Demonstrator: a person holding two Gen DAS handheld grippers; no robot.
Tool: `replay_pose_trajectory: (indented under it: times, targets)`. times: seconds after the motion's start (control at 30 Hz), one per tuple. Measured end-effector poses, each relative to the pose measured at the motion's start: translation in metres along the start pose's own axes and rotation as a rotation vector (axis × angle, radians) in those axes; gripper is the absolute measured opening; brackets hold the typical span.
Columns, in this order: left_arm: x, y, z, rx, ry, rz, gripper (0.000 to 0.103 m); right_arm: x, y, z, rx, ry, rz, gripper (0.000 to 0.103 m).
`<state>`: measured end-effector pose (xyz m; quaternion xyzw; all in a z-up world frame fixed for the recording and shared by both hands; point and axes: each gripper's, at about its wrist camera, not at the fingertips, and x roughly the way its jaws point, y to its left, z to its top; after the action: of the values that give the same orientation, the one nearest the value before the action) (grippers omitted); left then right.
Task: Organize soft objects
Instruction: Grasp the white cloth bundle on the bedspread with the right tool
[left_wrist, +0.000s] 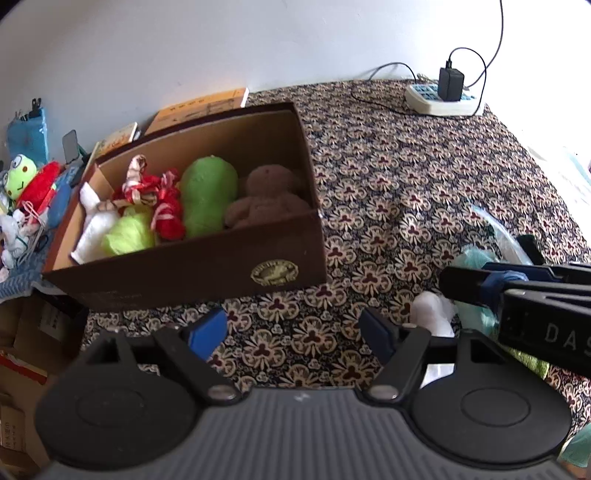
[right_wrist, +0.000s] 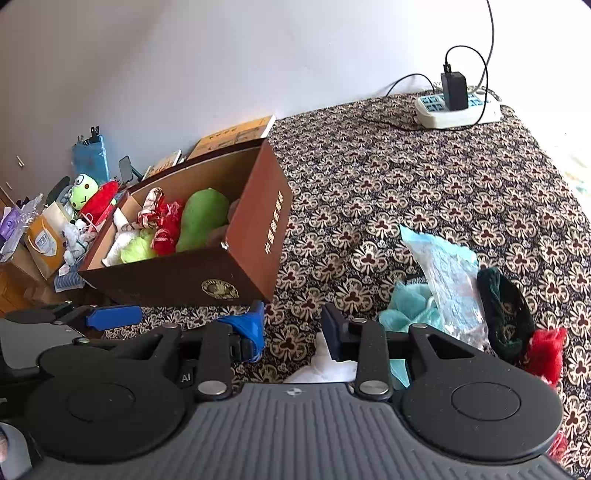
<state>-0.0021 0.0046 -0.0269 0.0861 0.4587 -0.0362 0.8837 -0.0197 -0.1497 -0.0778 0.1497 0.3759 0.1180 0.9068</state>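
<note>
Fig.: both claws apart, empty, hovering over patterned bench. Left claw (left_wrist: 291, 332) faces brown box (left_wrist: 207, 273), w/ green plush (left_wrist: 208, 197) and brown bear (left_wrist: 264, 201) already inside, toward bench's left edge. Right claw (right_wrist: 293, 326) sits near loose pile at front-right: teal fabric (right_wrist: 410, 308), white soft item (right_wrist: 325, 363), plastic bag (right_wrist: 447, 269), dark green piece (right_wrist: 502, 306). Likely step: pick next soft item. Pinch one piece at its bulk, not the bag; lift clear before swinging to box; drop into free gap, approx. front-right.

Blk fingers (left_wrist: 376, 334), blue pads, grey ribbed body
</note>
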Motion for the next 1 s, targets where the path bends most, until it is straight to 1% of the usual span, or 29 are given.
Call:
replay_pose_trajectory:
  times: [0.1,0.2,0.33,0.43,0.5,0.6,0.67,0.73,0.77,0.8,0.83,0.93,0.97,1.0]
  targets:
    - [0.005,0.0,-0.006,0.004,0.019,-0.015,0.073,-0.001,-0.007,-0.003,0.02,0.014,0.006,0.017]
    - [0.007,-0.001,-0.014,0.011,0.028,-0.066,0.073,-0.002,-0.019,-0.008,0.056,0.04,0.025,0.017]
    - [0.007,-0.003,-0.026,0.019,0.035,-0.2,0.073,0.001,-0.034,-0.017,0.123,0.096,0.064,0.017]
    - [0.009,-0.011,-0.036,0.055,0.043,-0.299,0.073,0.004,-0.041,-0.025,0.156,0.14,0.098,0.017]
    - [0.013,-0.019,-0.041,0.081,0.056,-0.344,0.074,0.009,-0.042,-0.03,0.168,0.163,0.098,0.017]
    - [0.025,-0.032,-0.046,0.095,0.078,-0.342,0.074,0.018,-0.044,-0.034,0.186,0.193,0.098,0.017]
    - [0.034,-0.035,-0.048,0.082,0.1,-0.344,0.073,0.024,-0.044,-0.035,0.195,0.21,0.109,0.018]
    - [0.041,-0.035,-0.05,0.07,0.117,-0.361,0.07,0.029,-0.043,-0.037,0.187,0.222,0.103,0.018]
    - [0.045,-0.035,-0.05,0.063,0.12,-0.366,0.066,0.032,-0.042,-0.037,0.182,0.225,0.095,0.018]
    - [0.047,-0.034,-0.053,0.056,0.123,-0.373,0.055,0.034,-0.041,-0.038,0.178,0.226,0.09,0.018]
    - [0.049,-0.032,-0.053,0.049,0.131,-0.386,0.05,0.038,-0.04,-0.039,0.173,0.231,0.083,0.018]
    - [0.057,-0.028,-0.053,0.017,0.147,-0.411,0.046,0.048,-0.041,-0.041,0.173,0.246,0.066,0.019]
    - [0.058,-0.027,-0.054,0.013,0.149,-0.42,0.04,0.051,-0.041,-0.041,0.173,0.25,0.065,0.019]
    - [0.059,-0.026,-0.054,0.007,0.151,-0.426,0.037,0.055,-0.041,-0.041,0.171,0.252,0.062,0.019]
